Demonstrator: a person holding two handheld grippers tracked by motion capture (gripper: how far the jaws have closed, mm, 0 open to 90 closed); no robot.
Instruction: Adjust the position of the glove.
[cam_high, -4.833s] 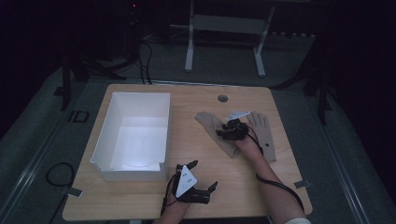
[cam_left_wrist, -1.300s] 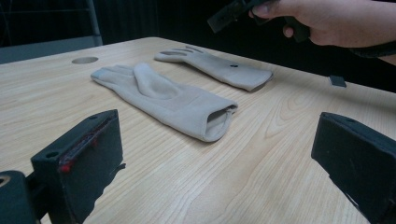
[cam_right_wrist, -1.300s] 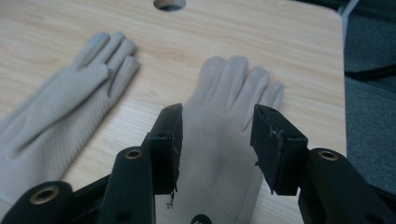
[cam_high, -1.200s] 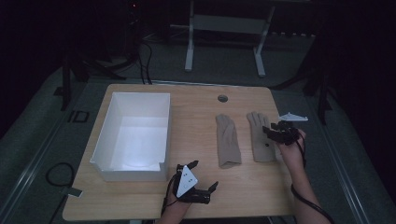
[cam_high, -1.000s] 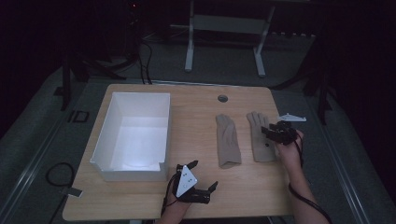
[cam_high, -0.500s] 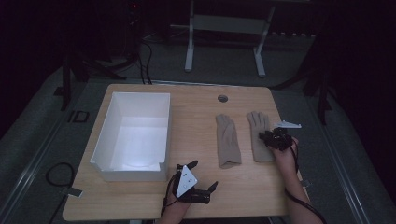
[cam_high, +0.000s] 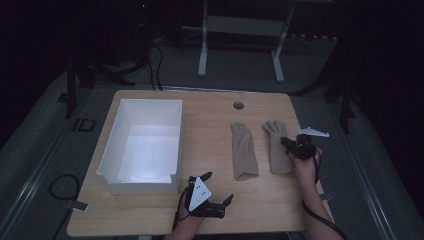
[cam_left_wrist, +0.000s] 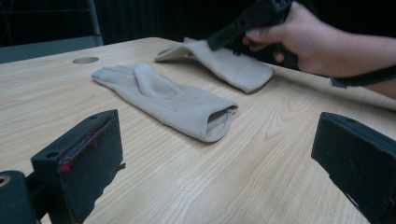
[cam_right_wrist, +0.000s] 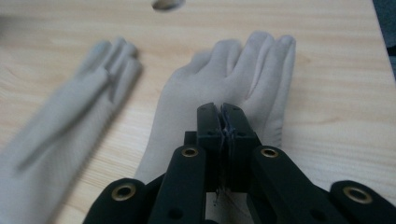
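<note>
**Right gripper closing on the right-hand glove**

Right gripper (cam_high: 292, 146) is pinching the right glove (cam_high: 278, 150): in the right gripper view its jaws are standing pressed together over the palm of that glove, with a thin fold of fabric showing between the pads, and they have just been closing. The left gripper view is showing the same gripper (cam_left_wrist: 243, 25) coming down onto the far glove (cam_left_wrist: 224, 63) from above, a hand wrapped around its body. Left gripper (cam_high: 217, 192) is resting near the front edge of the table (cam_high: 210, 115), its jaws standing wide apart with nothing between them.

Both gloves are lying flat on the wooden table, side by side, fingers pointing away from the person and cuffs toward the person. The left glove (cam_high: 243, 149) is lying apart from the held one, untouched. Farther left, a white box (cam_high: 175, 135) is sitting open on the table. A round hole (cam_high: 238, 105) is showing in the tabletop beyond the gloves.
</note>
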